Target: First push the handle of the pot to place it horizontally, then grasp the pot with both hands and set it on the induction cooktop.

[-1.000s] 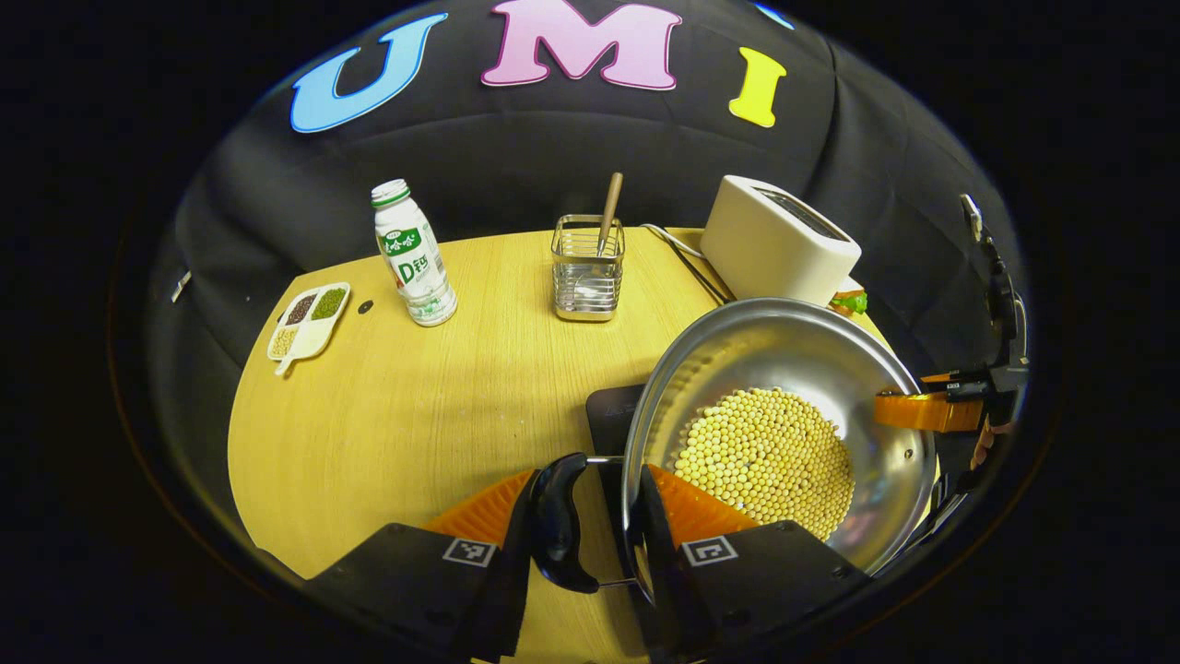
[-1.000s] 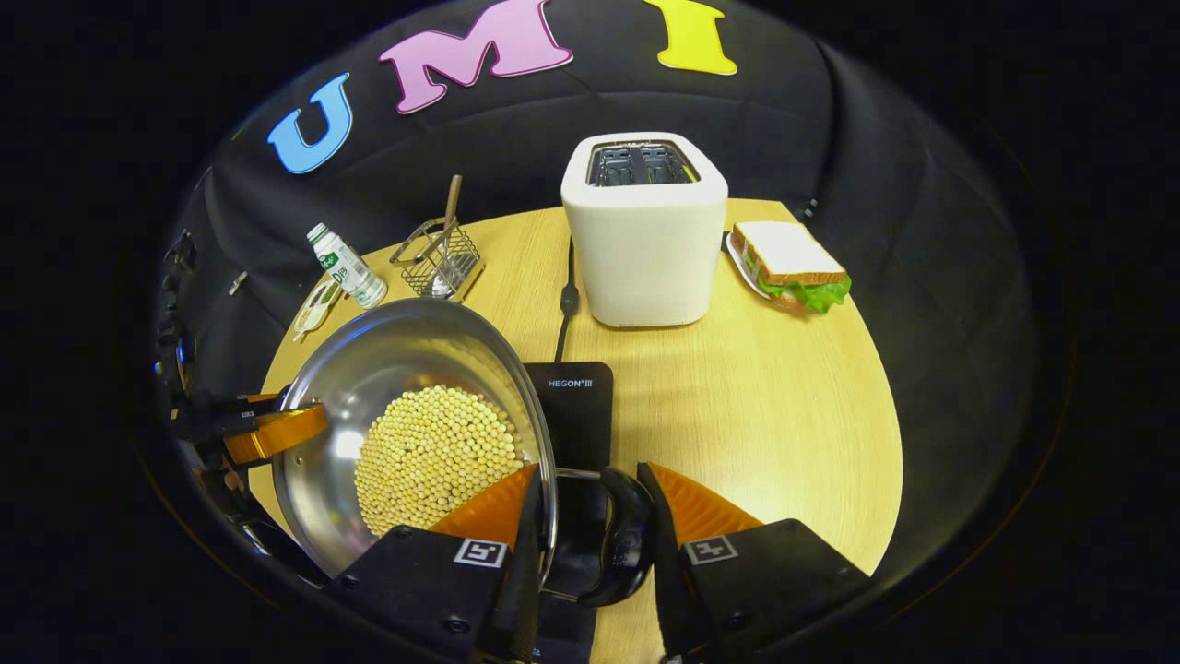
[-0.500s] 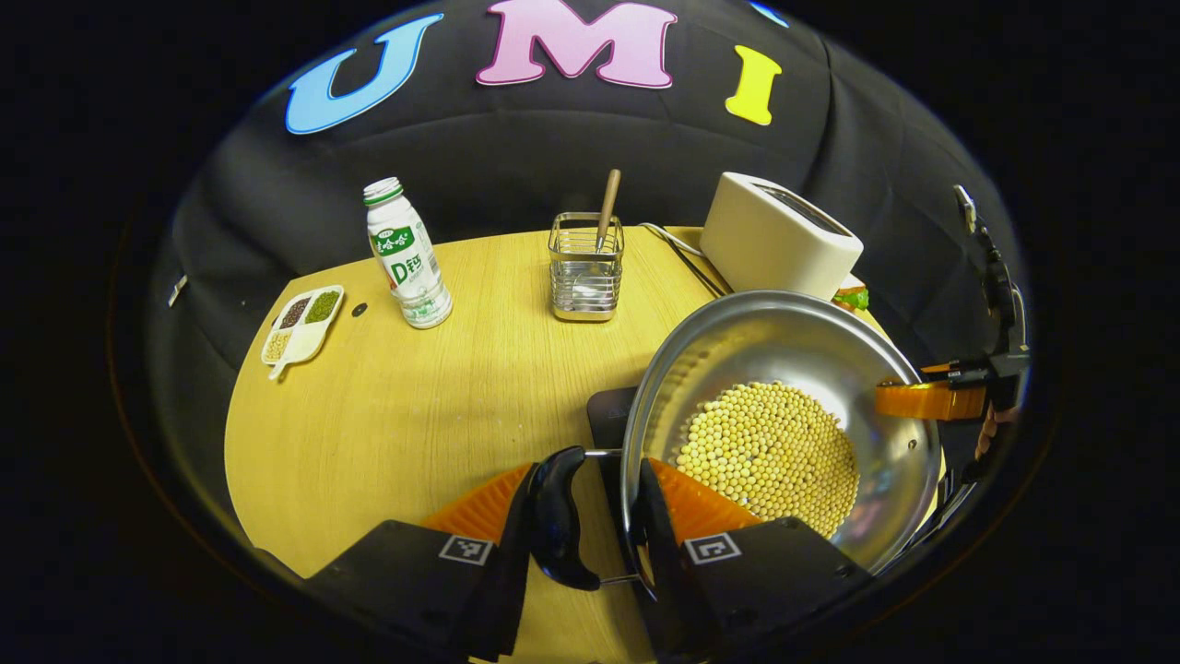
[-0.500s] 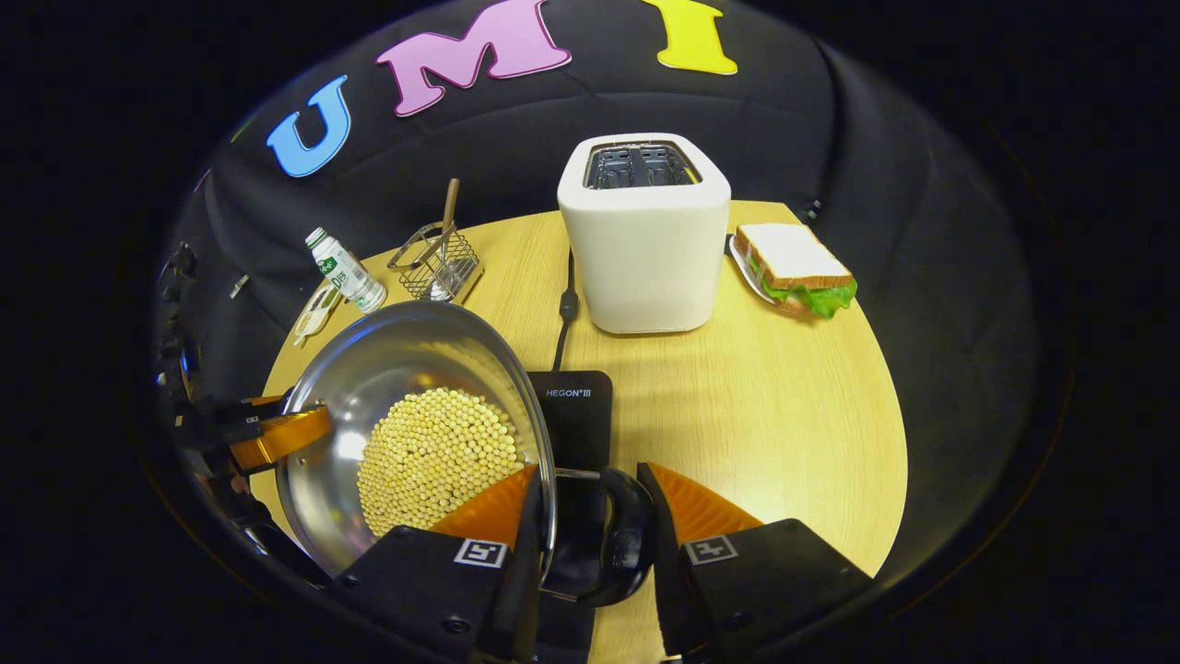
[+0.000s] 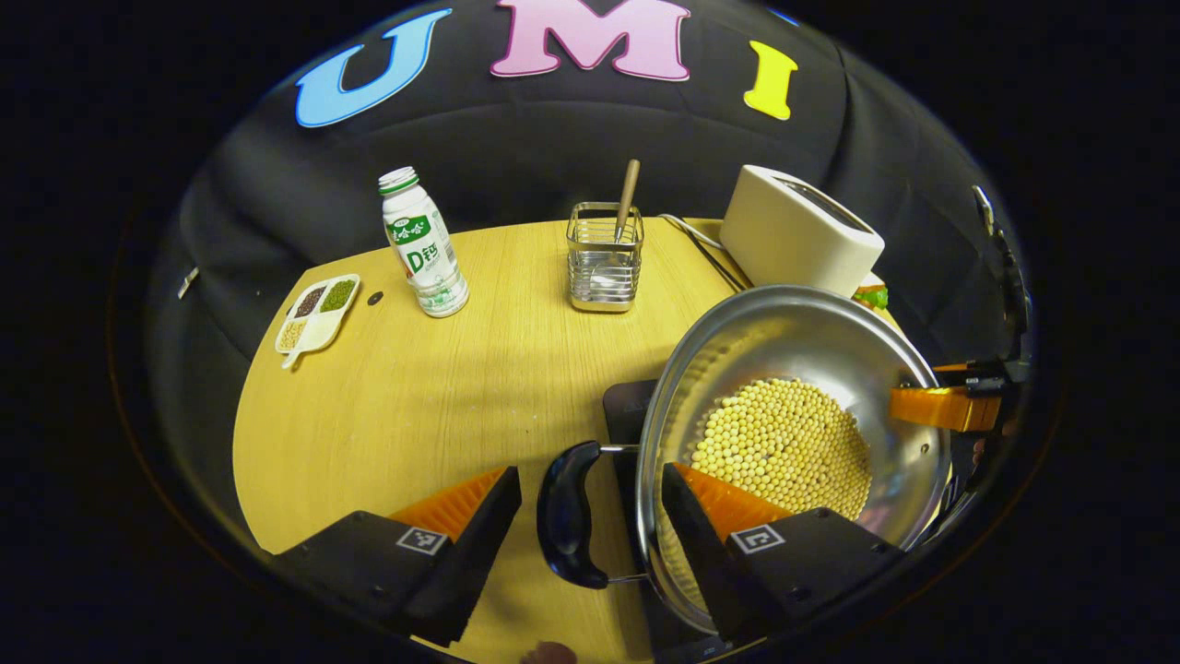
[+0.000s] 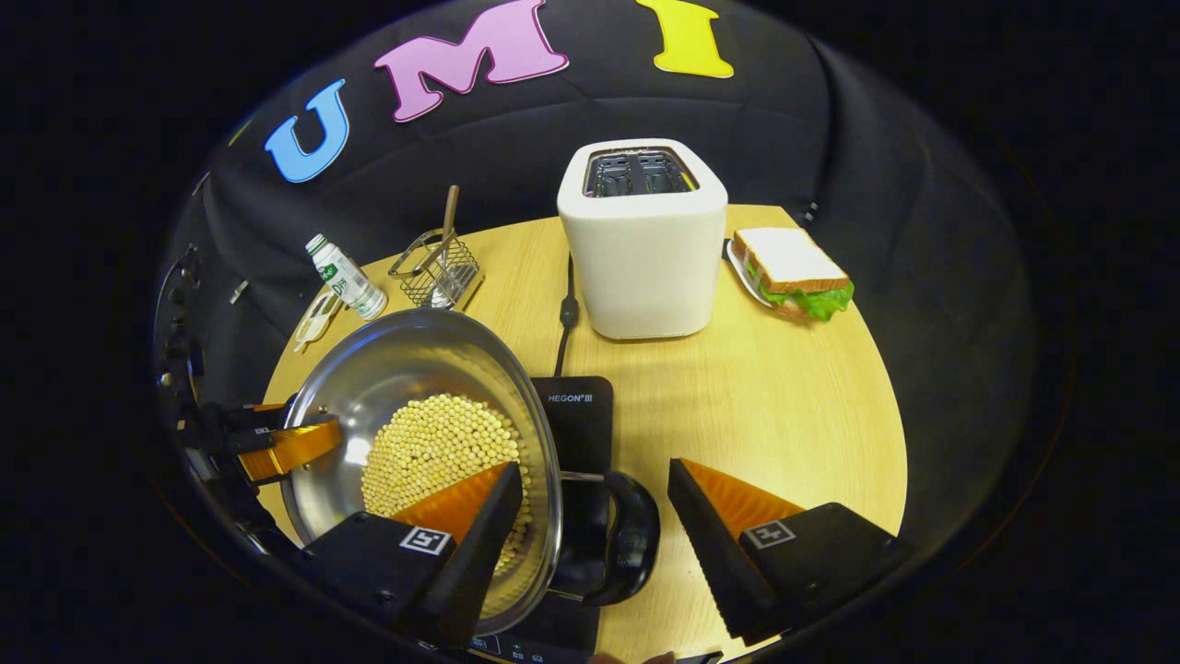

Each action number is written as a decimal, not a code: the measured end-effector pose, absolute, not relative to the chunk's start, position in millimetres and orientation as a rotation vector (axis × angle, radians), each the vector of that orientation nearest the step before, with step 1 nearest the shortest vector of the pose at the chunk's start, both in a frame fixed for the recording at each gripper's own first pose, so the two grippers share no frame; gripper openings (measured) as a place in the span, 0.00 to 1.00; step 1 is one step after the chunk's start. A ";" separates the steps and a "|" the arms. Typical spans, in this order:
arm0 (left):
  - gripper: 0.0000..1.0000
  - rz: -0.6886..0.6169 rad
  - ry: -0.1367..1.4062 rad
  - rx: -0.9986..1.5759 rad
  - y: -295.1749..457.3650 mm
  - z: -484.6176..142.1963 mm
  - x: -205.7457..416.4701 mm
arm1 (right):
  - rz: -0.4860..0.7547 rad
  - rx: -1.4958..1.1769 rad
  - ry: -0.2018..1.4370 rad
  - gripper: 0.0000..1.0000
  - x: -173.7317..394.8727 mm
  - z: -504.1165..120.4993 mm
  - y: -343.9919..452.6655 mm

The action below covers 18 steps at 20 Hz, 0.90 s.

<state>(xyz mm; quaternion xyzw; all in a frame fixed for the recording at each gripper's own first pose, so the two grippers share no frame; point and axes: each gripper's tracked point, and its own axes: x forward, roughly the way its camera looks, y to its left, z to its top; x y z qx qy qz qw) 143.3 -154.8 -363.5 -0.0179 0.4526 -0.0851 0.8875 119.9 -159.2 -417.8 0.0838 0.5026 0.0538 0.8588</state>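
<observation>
Jaws have parted on both sides: half a second ago each gripper pinched a black pot handle, and now both stand wide with the handles loose between the fingers. In the left gripper view the left gripper (image 5: pixel 585 521) straddles its handle (image 5: pixel 564 527) at bottom centre, neither finger touching it. In the right gripper view the right gripper (image 6: pixel 595 516) does the same around the other handle (image 6: pixel 631 539), one finger reaching over the rim.

The pot (image 5: pixel 793 443), with pale beans (image 5: pixel 784 447) inside, fills the lower right of the left gripper view and the lower left of the right gripper view. It sits over the black cooktop (image 6: pixel 576 420), whose bare end shows just beyond the rim at frame centre; the contact beneath is hidden.

Release after the carry suggests the pot is set down and the task is essentially done; only backing the grippers away without nudging the handles seems left. The toaster (image 6: pixel 643 240) stands beyond, well apart.
</observation>
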 end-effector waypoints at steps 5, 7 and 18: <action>0.96 -0.174 0.916 -0.033 -153.6 -352.4 139.7 | 0.099 0.163 1.026 0.99 119.3 -406.8 -161.4; 0.96 -0.180 0.890 -0.012 -152.6 -342.3 140.1 | 0.094 0.156 1.008 0.99 116.9 -399.2 -160.4; 0.96 -0.227 0.703 0.004 -147.8 -259.2 117.6 | 0.061 0.121 0.773 0.99 104.9 -302.7 -149.2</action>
